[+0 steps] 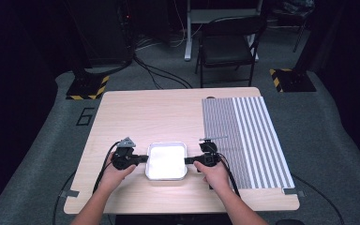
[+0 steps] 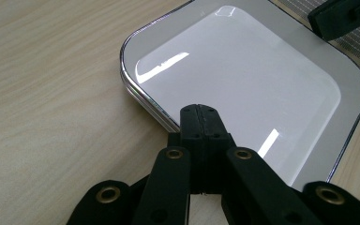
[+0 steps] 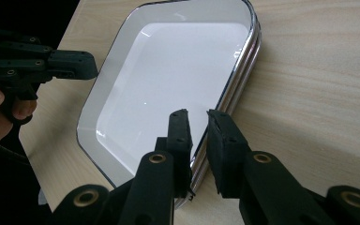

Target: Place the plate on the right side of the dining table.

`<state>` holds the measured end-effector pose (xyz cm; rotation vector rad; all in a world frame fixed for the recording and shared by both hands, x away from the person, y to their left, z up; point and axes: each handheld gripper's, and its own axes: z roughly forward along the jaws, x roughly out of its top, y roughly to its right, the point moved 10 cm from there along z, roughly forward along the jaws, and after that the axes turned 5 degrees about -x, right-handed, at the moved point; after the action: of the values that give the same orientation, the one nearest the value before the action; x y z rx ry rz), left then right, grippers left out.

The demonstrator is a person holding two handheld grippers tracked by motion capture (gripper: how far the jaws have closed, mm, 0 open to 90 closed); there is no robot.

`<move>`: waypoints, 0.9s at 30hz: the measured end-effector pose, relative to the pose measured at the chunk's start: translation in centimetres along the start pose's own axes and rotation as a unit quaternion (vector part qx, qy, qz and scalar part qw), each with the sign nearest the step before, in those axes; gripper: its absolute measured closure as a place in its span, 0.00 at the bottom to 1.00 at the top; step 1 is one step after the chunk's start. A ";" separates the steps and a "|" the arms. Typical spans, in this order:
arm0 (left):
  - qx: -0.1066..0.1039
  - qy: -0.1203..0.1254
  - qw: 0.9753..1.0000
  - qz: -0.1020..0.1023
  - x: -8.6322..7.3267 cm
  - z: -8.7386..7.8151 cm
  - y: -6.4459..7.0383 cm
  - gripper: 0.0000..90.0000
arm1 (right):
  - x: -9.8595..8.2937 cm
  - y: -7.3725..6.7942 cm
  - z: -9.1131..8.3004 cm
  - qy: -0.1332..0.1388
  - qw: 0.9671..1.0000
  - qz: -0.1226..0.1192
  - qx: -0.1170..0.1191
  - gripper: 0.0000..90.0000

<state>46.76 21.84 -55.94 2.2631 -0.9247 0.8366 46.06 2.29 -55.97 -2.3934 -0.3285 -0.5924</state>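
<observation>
White tray point(image 1: 166, 161) flat on table, long axis front-to-back, grippers flanking

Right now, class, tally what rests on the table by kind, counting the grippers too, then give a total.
White tray: 1
Striped mat: 1
Grippers: 2, the left gripper and the right gripper, one at each side of the tray
Total: 4

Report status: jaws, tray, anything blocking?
Left gripper jaws shut on white tray rim at its left edge. Right gripper jaws straddle the right rim, small gap showing. Tray flat on table, empty. Nothing in the way.
</observation>
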 end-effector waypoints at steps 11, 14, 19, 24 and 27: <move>-0.002 0.001 1.000 -0.004 -0.1 0.1 0.0 1.00 | 0.0 0.2 0.1 -0.001 1.000 0.003 0.000 0.85; -0.004 -0.001 1.000 -0.004 -0.2 0.2 0.0 1.00 | 0.0 0.1 0.2 0.000 1.000 0.003 0.001 0.85; -0.007 -0.002 1.000 -0.009 -0.3 0.2 0.0 1.00 | 0.1 -0.1 0.4 0.001 1.000 0.004 0.002 0.82; -0.006 -0.001 1.000 -0.009 -0.3 0.2 0.1 1.00 | 0.2 -0.1 0.4 0.002 1.000 0.002 -0.004 0.83; -0.006 -0.001 1.000 -0.010 -0.3 0.2 0.1 1.00 | 0.3 -0.1 0.5 0.002 1.000 0.001 -0.013 0.83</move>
<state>46.62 21.77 -56.28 2.2599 -0.9049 0.8195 46.45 2.68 -56.11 -2.4170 -0.3188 -0.6055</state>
